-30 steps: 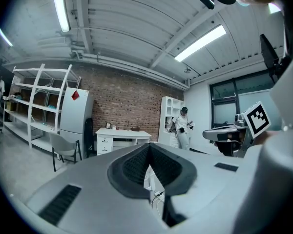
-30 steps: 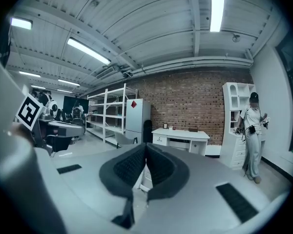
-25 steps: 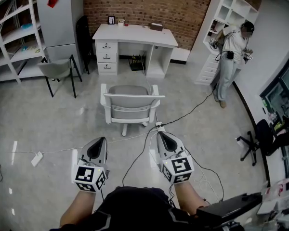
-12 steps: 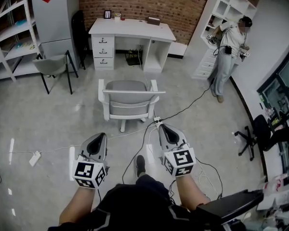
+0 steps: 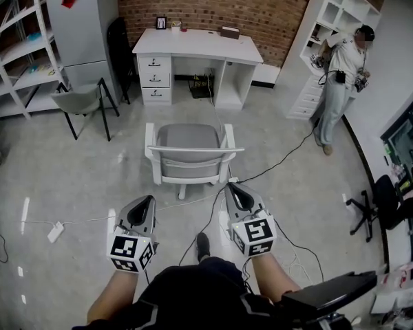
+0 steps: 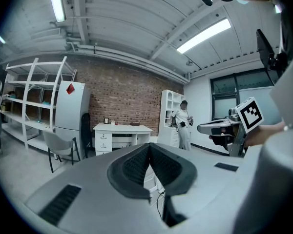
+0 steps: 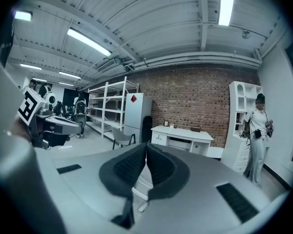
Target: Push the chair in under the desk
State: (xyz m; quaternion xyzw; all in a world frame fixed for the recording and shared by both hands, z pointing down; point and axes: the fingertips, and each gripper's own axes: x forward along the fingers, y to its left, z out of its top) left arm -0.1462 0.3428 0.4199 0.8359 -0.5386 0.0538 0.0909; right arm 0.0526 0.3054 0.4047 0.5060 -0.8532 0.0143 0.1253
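Grey chair apart from white desk; left gripper, right gripper closed (empty)

Chair base is mostly hidden under its seat in head view. In the claw views, left claw and right claw cover the chair, only white slivers show. Small items on far worktop too small to tell. Shelving cut by left edge. Far-right person has face blurred.

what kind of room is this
Probably an office or a lab set up like one: a white desk against a brick wall, a grey chair, and open shelving.
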